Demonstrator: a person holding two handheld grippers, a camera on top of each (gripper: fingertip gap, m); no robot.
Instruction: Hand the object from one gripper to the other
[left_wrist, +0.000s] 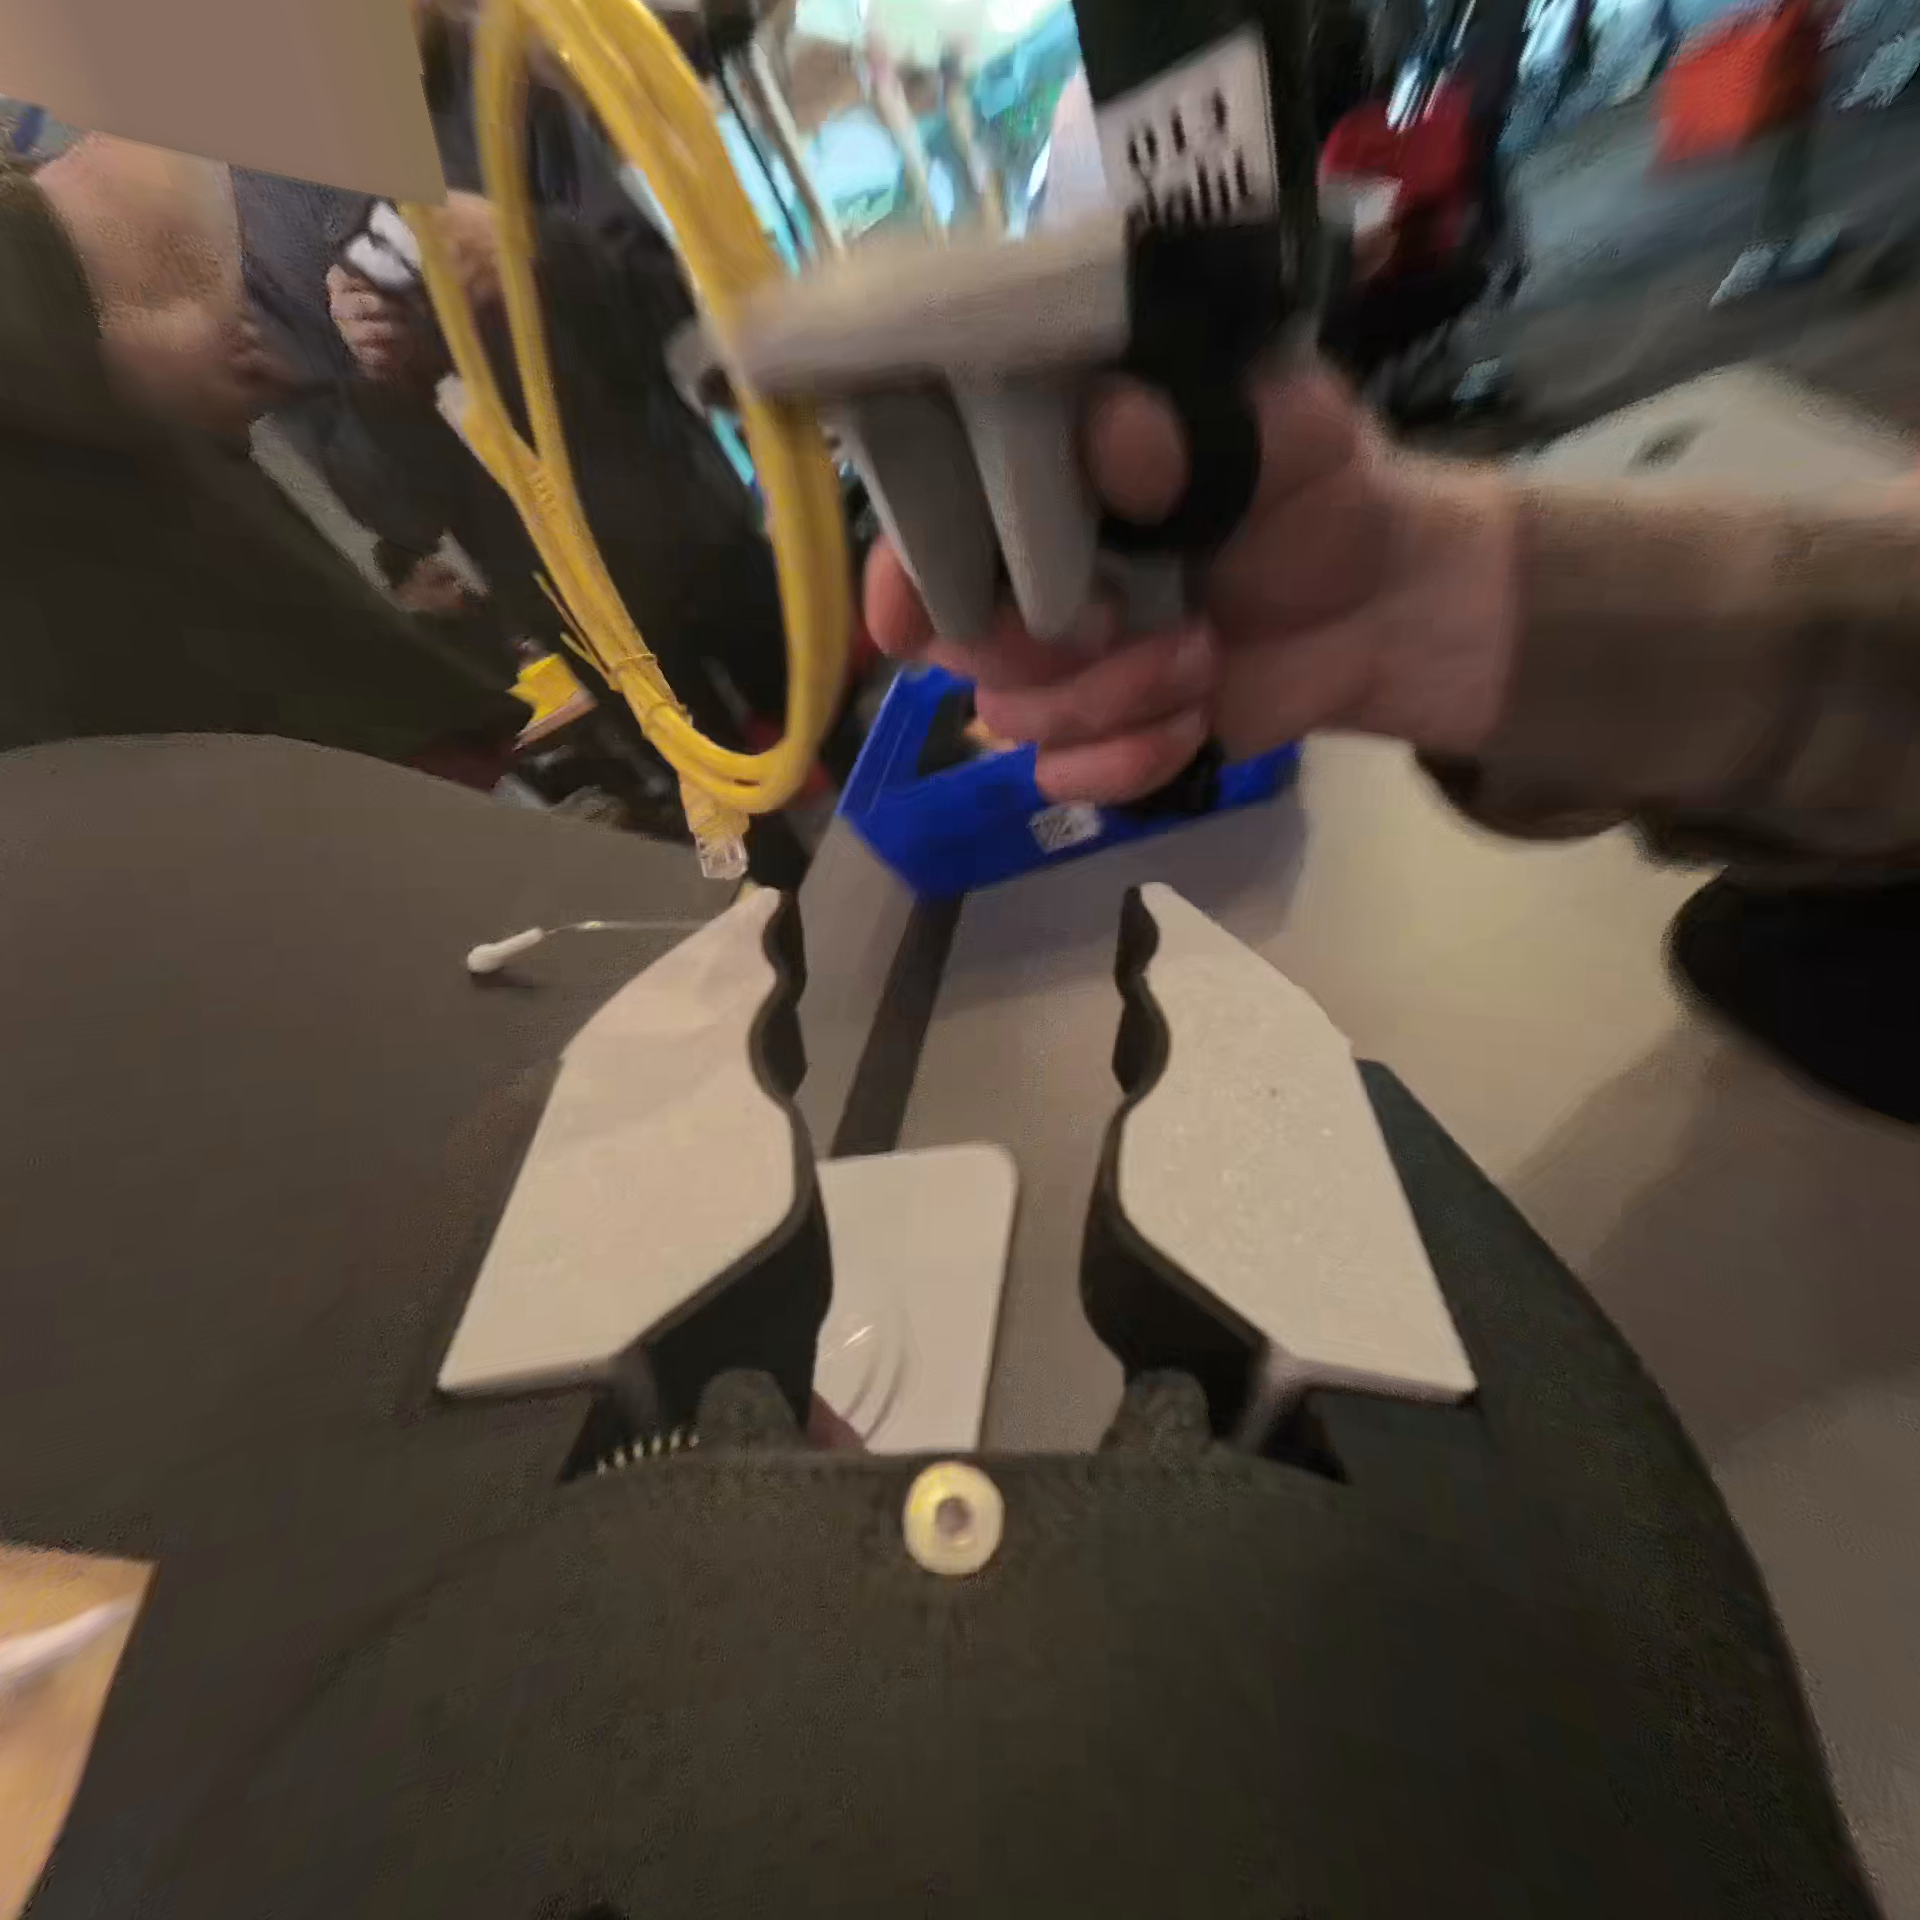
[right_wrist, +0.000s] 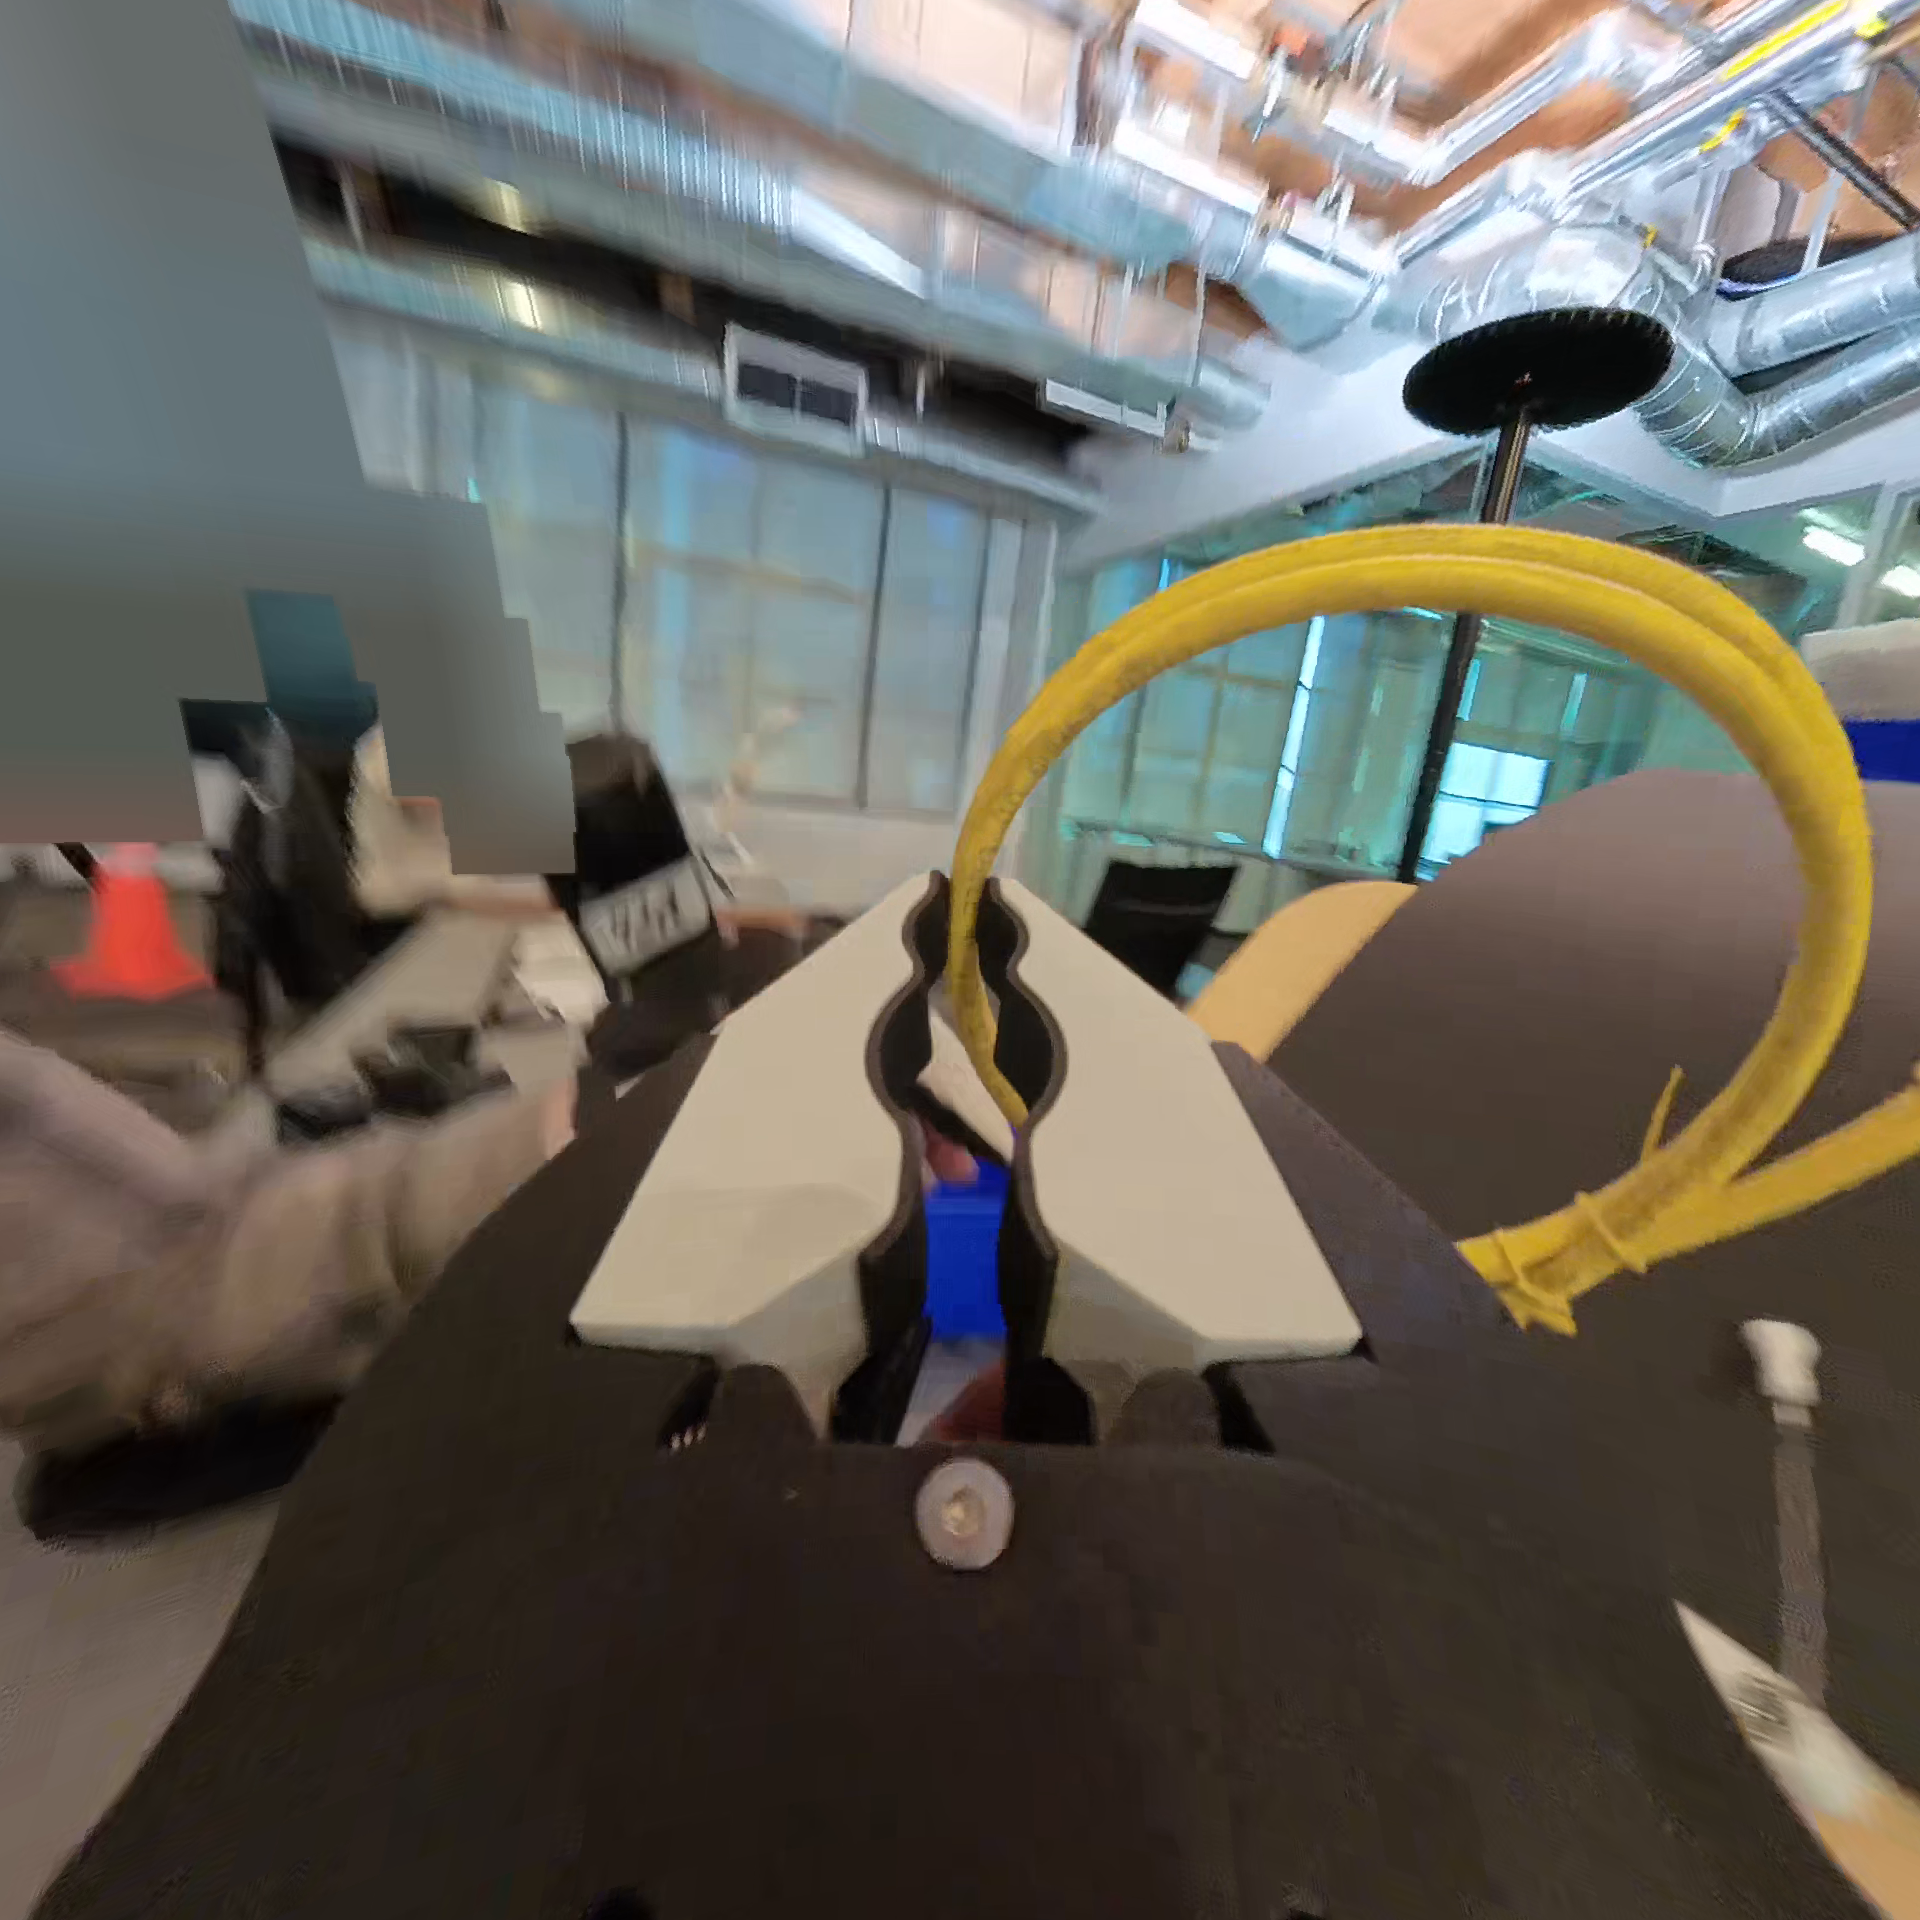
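Observation:
A coiled yellow network cable (left_wrist: 644, 436) hangs in the air in the left wrist view, held by the other gripper (left_wrist: 727, 374), which a hand (left_wrist: 1247, 623) grips at the upper middle. My left gripper (left_wrist: 961, 914) is open and empty, below and to the right of the coil's lower end with its clear plug (left_wrist: 719, 847). In the right wrist view my right gripper (right_wrist: 966, 894) is shut on the yellow cable (right_wrist: 1455, 582), which loops up and to the right from between the jaws. The coil is bound with ties (right_wrist: 1548, 1268).
A dark round tabletop (left_wrist: 260, 987) lies on the left with a white earbud and thin wire (left_wrist: 504, 951). A blue bin (left_wrist: 987, 821) sits on the floor ahead. People stand behind at left. In the right wrist view an orange cone (right_wrist: 130, 925) and a black stand (right_wrist: 1527, 384) appear.

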